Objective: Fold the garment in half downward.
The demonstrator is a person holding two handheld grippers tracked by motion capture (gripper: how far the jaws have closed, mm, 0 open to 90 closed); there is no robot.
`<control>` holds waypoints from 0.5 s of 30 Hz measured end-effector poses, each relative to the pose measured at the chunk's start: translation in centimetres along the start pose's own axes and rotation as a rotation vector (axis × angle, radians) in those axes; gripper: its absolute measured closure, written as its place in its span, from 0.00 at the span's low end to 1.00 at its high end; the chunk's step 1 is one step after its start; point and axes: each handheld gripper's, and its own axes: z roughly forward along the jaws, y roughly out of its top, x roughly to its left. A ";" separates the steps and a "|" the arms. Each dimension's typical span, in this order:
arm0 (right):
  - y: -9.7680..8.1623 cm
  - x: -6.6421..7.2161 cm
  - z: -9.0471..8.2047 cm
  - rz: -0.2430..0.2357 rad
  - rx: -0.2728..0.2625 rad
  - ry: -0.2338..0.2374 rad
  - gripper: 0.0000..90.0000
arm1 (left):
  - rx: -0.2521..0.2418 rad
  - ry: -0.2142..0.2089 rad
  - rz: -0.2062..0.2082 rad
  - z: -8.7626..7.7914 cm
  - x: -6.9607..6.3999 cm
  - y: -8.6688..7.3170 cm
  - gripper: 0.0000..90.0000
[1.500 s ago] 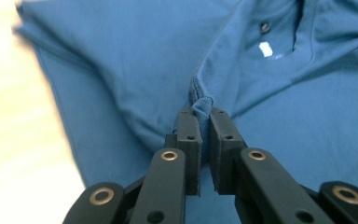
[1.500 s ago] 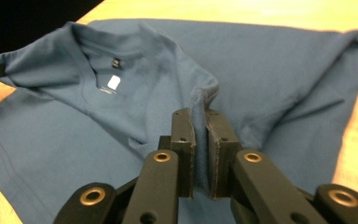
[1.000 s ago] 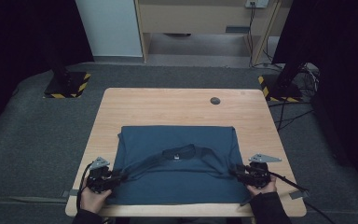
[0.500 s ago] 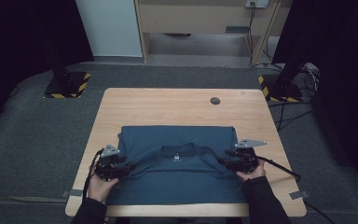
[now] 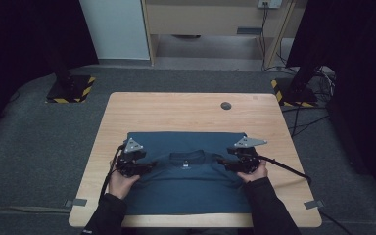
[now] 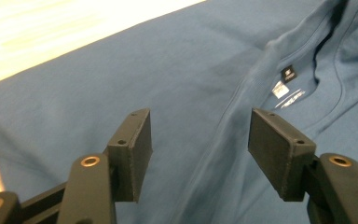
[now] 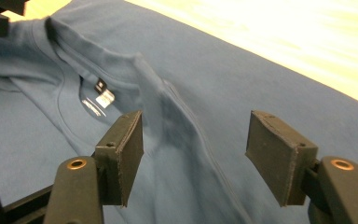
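I had the blue T-shirt (image 5: 186, 181) lying flat on the desk (image 5: 176, 112), in the lower middle of the high view, its long axis running left to right and its collar (image 5: 187, 157) folded down toward the bottom edge. My left hand-held gripper (image 5: 144, 168) sat at the lower left, on the shirt's left shoulder; my right hand-held gripper (image 5: 223, 163) mirrored it at the lower right. Both tips pointed inward at the collar, about equally near it.

In the left gripper view the jaws had just been opening and stood apart, with the shoulder seam (image 6: 223, 135) below the gap and no cloth pinched. The right gripper view showed the same: jaws just spread, nothing between the pads, the neck label (image 7: 103, 99) off to the upper left.

I saw no containers. I judged the fold was laid, and the next grasp would turn on which edge lay outward of each gripper.
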 end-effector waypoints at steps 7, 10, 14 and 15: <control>0.5 0.4 1.9 0.011 0.018 0.017 0.42 | 0.022 0.010 0.011 2.0 -1.1 0.9 0.44; 0.3 0.5 2.4 0.006 0.033 0.024 0.44 | 0.034 0.017 0.016 2.5 -1.3 0.9 0.48; -0.1 0.6 3.2 -0.007 0.082 0.037 0.59 | 0.071 0.003 0.001 3.6 -1.3 0.5 0.57; -0.2 0.7 3.2 -0.011 0.087 0.033 0.63 | 0.075 -0.001 -0.001 3.7 -1.3 0.4 0.60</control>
